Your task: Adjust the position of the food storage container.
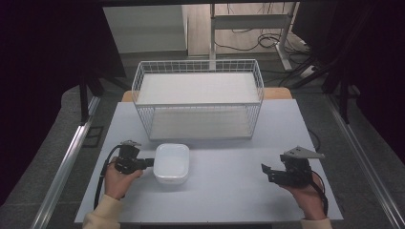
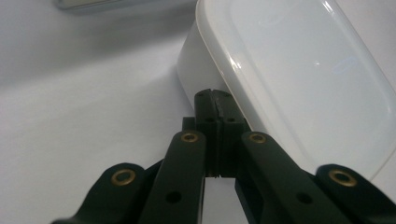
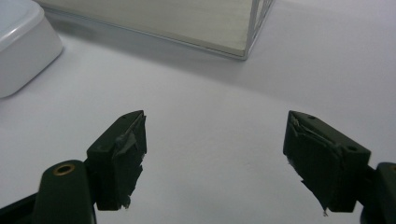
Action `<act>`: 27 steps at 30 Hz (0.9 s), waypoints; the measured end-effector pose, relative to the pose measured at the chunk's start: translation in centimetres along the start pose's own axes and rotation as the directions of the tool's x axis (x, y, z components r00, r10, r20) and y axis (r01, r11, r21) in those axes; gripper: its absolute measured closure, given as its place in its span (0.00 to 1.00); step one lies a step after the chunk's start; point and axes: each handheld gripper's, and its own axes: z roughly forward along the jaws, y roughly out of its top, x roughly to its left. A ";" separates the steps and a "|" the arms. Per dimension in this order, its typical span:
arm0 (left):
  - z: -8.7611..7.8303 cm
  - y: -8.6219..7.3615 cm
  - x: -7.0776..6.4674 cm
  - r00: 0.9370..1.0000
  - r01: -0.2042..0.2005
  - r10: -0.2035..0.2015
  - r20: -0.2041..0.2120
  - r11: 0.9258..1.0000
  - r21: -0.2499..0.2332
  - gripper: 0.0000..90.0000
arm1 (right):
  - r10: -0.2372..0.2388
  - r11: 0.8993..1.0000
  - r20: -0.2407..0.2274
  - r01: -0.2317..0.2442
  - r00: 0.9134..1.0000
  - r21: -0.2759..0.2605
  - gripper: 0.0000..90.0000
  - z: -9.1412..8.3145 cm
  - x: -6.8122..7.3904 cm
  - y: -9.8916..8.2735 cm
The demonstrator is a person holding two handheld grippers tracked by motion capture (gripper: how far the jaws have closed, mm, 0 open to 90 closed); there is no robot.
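Observation:
A white lidded plastic container [image 1: 172,163] with rounded corners sits on the pale table [image 1: 229,195], left of centre. My left gripper [image 1: 150,162] is at its left side. In the left gripper view the jaws are pressed together, shut, and the left gripper's tips [image 2: 215,99] rest against the container [image 2: 303,70] just under its lid rim; nothing shows between them. My right gripper [image 1: 264,170] is held over bare table at the right, apart from the container. Its jaws stand wide open with nothing between them [image 3: 215,140]. The container's corner [image 3: 18,51] lies far to its left.
A white wire two-level rack [image 1: 138,81] stands at the back of the table, behind the container; its lower corner [image 3: 250,32] lies ahead of the right gripper. Metal rails run along both sides of the table. Cables lie on the floor beyond.

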 end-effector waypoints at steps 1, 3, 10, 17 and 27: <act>0.4 0.2 -0.5 1.000 -0.005 0.005 0.006 1.000 0.001 1.00 | 0.000 1.000 0.001 0.000 1.000 -0.001 0.24 0.0 0.0 0.0; 0.7 0.5 -1.0 1.000 -0.018 0.017 0.011 1.000 0.007 1.00 | 0.001 1.000 -0.001 -0.001 1.000 -0.002 0.24 0.0 0.0 0.0; 2.0 1.1 -2.7 0.998 -0.051 0.049 0.037 0.998 0.031 1.00 | -0.004 1.000 -0.005 0.004 1.000 -0.001 0.24 0.0 0.2 0.1; 3.1 1.7 -4.3 0.995 -0.077 0.075 0.060 0.996 0.044 1.00 | -0.006 1.000 -0.007 0.006 1.000 -0.001 0.24 0.0 0.2 0.1; 4.1 1.9 -6.3 0.989 -0.118 0.113 0.091 0.991 0.059 1.00 | -0.008 1.000 -0.007 0.008 1.000 0.000 0.24 0.1 0.3 0.1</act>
